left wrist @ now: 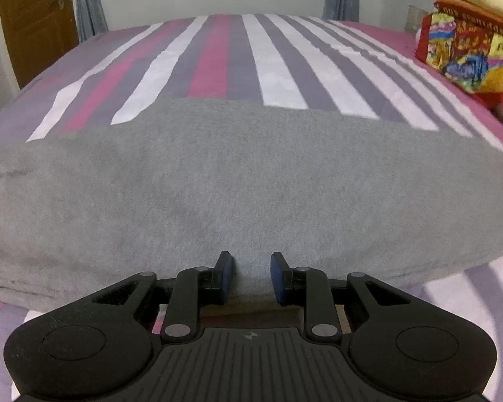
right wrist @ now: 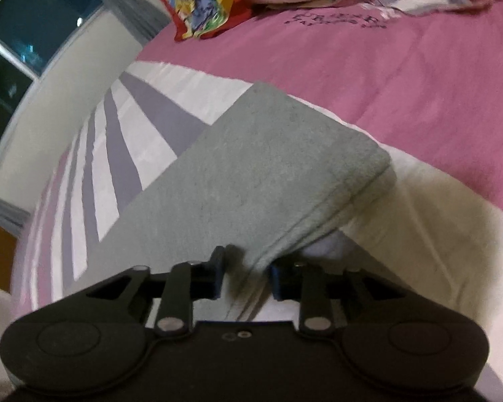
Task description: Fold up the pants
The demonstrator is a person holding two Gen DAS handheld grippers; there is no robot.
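Grey fleece pants (left wrist: 238, 181) lie flat across the striped bed, filling the middle of the left wrist view from side to side. My left gripper (left wrist: 251, 276) sits at their near edge, and its blue pads are shut on the grey fabric between them. In the right wrist view the pants (right wrist: 251, 174) show as a folded, layered end with a stitched hem. That end is lifted at its near corner. My right gripper (right wrist: 244, 279) is tilted and pinches the bunched hem layers between its pads.
The bedspread (left wrist: 218, 60) has purple, white and pink stripes, and its head end is plain pink (right wrist: 385, 77). A bright multicoloured pillow pile (left wrist: 469, 50) (right wrist: 201, 3) sits at that end. A white cloth (right wrist: 436, 221) lies under the hem. There is a wooden door (left wrist: 33, 23) and a dark window (right wrist: 23, 40).
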